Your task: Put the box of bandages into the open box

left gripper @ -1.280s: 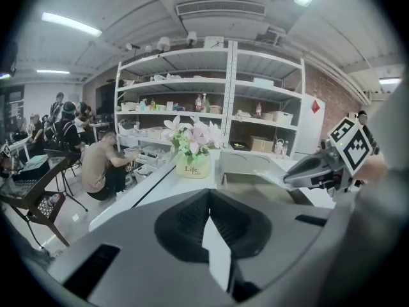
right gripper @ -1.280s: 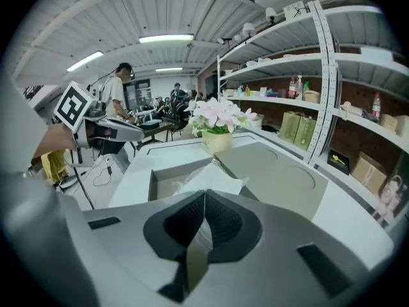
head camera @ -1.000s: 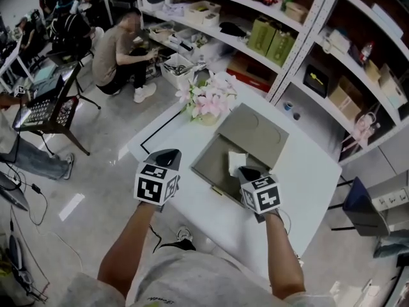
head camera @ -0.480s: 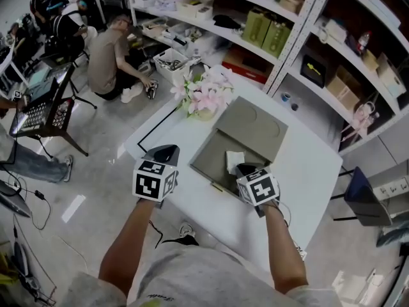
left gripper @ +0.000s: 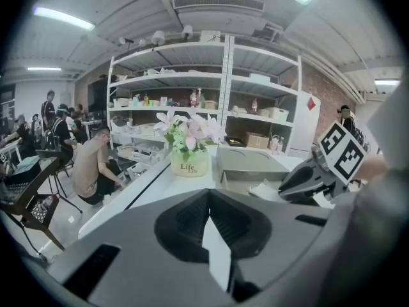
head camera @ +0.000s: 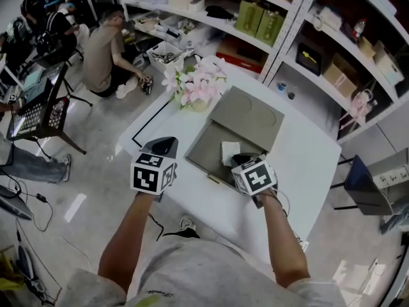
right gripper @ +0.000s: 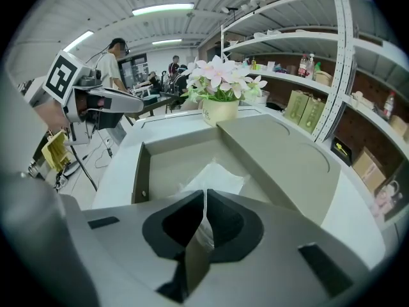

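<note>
1. Both are closed: the left gripper [left gripper: 206,217] holds nothing, and the right gripper [right gripper: 204,203] seems to pinch the near edge of the box of bandages [right gripper: 216,176].
2. Just ahead of the right gripper, the packet already sits within the open box [right gripper: 140,171]. Letting go likely remains.
3. Whether the pinch is firm, or the packet touches bottom, is unclear.

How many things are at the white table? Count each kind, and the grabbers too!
Flower pot: 1
Open box: 1
Bandage box: 1
Grippers: 2, the left gripper and the right gripper
Total: 5
</note>
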Motion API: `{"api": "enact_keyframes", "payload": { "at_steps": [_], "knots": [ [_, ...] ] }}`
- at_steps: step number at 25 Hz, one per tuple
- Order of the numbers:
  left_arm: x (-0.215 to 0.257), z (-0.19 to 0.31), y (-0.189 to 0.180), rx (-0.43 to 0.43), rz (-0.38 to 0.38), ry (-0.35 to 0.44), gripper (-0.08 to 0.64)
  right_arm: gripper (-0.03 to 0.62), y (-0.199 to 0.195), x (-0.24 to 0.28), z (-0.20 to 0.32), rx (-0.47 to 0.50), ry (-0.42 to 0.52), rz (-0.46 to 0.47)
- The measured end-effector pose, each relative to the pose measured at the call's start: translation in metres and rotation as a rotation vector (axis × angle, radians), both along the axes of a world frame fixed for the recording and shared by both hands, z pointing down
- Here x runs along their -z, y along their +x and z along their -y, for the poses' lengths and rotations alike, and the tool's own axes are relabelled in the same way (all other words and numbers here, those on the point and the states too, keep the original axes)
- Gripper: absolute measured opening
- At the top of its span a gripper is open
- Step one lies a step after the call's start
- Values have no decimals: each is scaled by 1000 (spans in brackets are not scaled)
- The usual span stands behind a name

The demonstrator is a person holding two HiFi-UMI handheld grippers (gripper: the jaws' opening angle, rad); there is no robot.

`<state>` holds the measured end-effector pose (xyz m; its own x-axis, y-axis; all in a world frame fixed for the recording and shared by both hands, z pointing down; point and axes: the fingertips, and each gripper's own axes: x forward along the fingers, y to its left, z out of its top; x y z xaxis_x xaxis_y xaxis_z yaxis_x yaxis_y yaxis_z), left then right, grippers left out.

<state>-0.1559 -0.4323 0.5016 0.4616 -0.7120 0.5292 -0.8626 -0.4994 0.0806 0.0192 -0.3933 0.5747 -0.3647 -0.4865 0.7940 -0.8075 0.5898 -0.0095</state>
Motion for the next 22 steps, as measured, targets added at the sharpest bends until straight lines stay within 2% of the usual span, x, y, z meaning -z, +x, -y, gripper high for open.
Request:
{"api": "enact_keyframes", "payload": {
  "at_steps": [11,22],
  "knots": [
    [9,-10,11,-12,9,14,5,38,8,24,-8,-18,80,17],
    [27,-49,27,2,7,50,5,38,28,80,-41,-69,193,130]
  ]
}}
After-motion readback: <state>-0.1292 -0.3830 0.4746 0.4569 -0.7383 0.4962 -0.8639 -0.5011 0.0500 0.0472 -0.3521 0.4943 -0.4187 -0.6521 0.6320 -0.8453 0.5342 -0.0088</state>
